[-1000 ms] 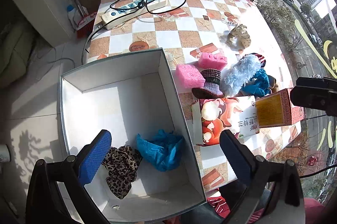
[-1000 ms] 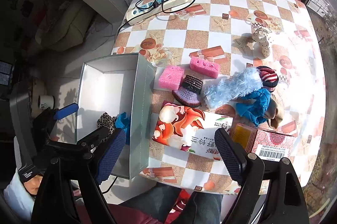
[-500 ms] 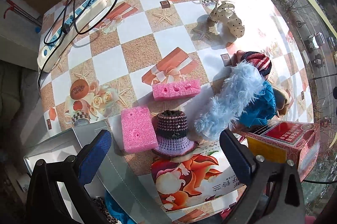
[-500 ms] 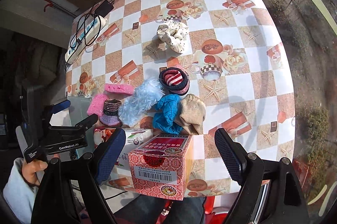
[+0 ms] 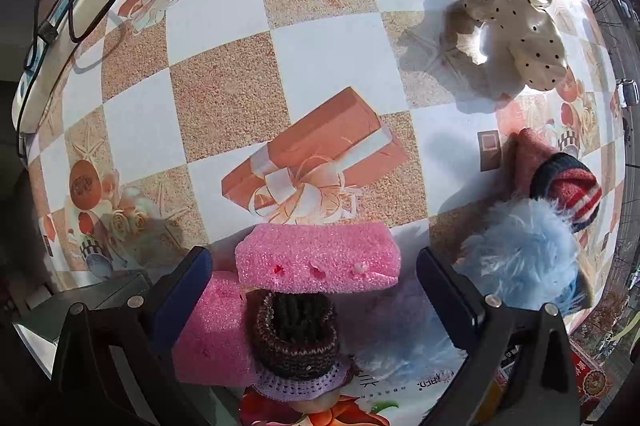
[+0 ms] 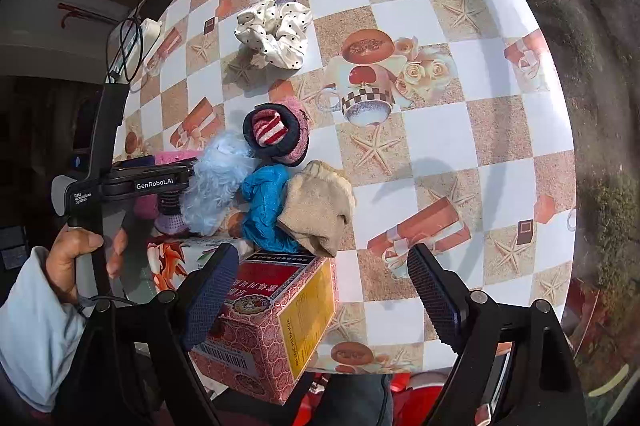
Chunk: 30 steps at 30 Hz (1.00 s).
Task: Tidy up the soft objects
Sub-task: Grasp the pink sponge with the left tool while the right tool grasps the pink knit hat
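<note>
My left gripper (image 5: 316, 290) is open and hovers low over a pink sponge (image 5: 318, 262), with a second pink sponge (image 5: 212, 334) and a small knitted hat (image 5: 296, 334) under it. A fluffy light blue piece (image 5: 520, 250), a striped red sock (image 5: 560, 181) and a white dotted scrunchie (image 5: 516, 25) lie to the right. My right gripper (image 6: 320, 294) is open and empty above a red patterned box (image 6: 272, 322). A beige sock (image 6: 320, 209) and a blue cloth (image 6: 266, 209) lie just beyond it.
A checkered tablecloth (image 6: 432, 129) covers the table. A white power strip (image 5: 76, 9) with black cables lies at the far left. A printed tissue box (image 6: 176, 258) sits by the red box. The left gripper body (image 6: 120, 181) is at the table's left.
My left gripper moved off the white box and down close to the pink sponges. My right gripper swung right, over the red box and the socks.
</note>
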Each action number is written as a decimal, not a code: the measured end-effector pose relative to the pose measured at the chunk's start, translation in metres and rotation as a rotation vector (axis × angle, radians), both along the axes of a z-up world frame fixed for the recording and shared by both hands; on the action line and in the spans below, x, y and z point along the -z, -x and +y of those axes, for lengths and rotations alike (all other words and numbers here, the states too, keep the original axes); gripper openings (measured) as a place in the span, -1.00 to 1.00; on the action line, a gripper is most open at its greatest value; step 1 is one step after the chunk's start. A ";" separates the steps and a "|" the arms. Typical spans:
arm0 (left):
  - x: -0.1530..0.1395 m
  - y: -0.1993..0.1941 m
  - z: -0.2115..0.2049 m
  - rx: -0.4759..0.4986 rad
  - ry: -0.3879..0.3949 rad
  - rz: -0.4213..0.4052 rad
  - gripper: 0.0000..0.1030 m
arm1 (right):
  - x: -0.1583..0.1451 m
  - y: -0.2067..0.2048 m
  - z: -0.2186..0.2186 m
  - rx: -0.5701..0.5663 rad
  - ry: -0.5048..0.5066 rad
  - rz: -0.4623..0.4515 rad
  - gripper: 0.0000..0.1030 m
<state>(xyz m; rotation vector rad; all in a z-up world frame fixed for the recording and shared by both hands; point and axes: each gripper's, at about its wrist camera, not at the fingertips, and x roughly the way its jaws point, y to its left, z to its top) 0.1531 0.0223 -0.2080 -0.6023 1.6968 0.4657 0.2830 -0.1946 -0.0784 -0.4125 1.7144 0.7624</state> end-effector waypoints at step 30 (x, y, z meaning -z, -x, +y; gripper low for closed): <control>-0.075 0.005 0.006 -0.026 -0.159 -0.130 0.44 | 0.127 -0.036 0.084 0.125 0.042 0.336 -0.34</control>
